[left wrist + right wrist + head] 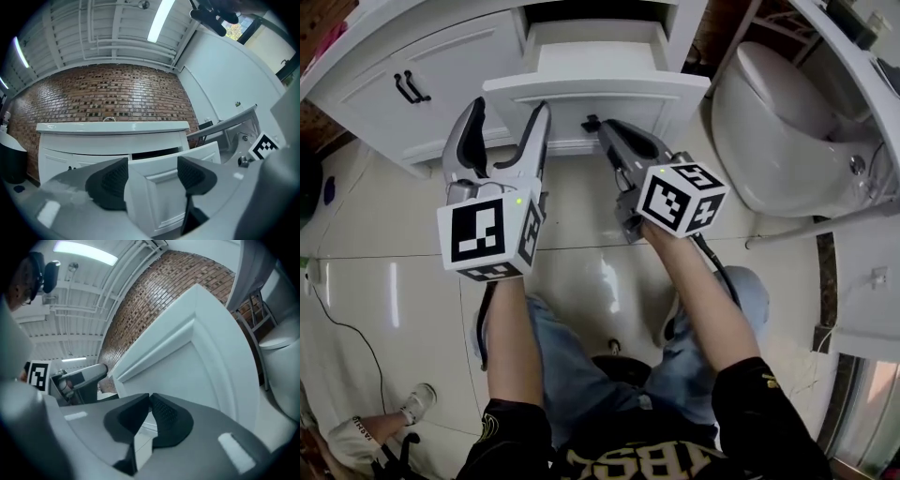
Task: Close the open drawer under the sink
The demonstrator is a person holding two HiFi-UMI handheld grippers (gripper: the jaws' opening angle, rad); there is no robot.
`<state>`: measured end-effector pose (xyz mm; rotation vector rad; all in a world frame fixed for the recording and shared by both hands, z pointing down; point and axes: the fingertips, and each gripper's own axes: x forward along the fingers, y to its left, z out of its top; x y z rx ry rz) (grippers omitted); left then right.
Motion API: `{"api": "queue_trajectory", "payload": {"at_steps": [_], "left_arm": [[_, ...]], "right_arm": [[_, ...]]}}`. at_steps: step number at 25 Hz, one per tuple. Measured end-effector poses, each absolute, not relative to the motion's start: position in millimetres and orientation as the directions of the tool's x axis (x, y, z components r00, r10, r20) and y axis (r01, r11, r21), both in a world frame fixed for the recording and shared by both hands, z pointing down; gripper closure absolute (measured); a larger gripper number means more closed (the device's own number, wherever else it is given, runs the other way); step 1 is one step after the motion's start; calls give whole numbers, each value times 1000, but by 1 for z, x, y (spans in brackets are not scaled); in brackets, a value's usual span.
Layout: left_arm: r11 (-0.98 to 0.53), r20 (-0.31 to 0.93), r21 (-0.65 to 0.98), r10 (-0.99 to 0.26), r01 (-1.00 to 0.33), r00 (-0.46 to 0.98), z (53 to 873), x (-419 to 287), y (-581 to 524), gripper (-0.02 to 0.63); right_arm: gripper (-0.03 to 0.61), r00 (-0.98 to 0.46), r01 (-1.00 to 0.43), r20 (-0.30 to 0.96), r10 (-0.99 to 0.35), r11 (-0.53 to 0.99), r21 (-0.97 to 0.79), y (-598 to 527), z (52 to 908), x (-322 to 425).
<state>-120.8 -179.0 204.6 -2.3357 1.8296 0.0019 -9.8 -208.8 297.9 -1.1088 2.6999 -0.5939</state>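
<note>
The white drawer (595, 89) stands pulled out of the vanity under the sink top (112, 126). My left gripper (508, 127) is open at the left end of the drawer front (164, 187), whose corner shows between the spread jaws without the pads pressing on it. My right gripper (592, 124) is shut with nothing in it, its tip right at the middle of the drawer front (206, 352). In the right gripper view the closed gripper (150, 400) points at the panel from close by. The left gripper (79, 377) shows at that view's left.
A cabinet door with black handles (411, 86) lies left of the drawer. A white toilet (787, 141) stands at the right, close to the vanity. A brick wall (108, 93) rises behind the sink. The person's knees (581, 375) are over the tiled floor.
</note>
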Motion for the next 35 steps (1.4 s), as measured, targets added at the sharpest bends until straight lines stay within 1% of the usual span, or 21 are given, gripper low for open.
{"api": "queue_trajectory", "payload": {"at_steps": [3,10,17,19,23,26,30,33,35], "left_arm": [[-227,-92,-141,-966,-964,241,211,-128,-189,282],[-212,-46,-151,-974,-965,221,233,-142,-220,282],[-213,2,-123,-977,-969,214,262,-155,-261,282],[-218,22,-131,-976,-967,217,272,-158,-272,282],[-231,45,-121,-973,-965,227,289,-166,-292,282],[-231,59,-115,-973,-966,225,297,-171,-302,282],[-232,69,-86,-972,-969,226,301,-177,-311,282],[-246,78,-102,-968,-964,238,304,-175,-314,282],[-252,86,-100,-966,-963,244,308,-174,-312,282]], "right_arm": [[551,-693,-667,0,-721,642,-378,-225,297,-14],[551,-678,-653,-47,-733,631,-419,-282,296,-17],[551,-650,-697,-85,-755,637,-329,-340,291,-21],[551,-648,-698,-117,-753,648,-306,-354,288,-20],[551,-658,-657,-204,-725,685,-316,-379,285,-20],[551,-651,-676,-224,-725,688,-263,-392,285,-20],[551,-614,-736,-239,-753,655,-172,-405,282,-21],[551,-581,-791,-215,-785,607,-78,-406,280,-24],[551,-576,-797,-195,-794,598,-84,-406,281,-24]]}}
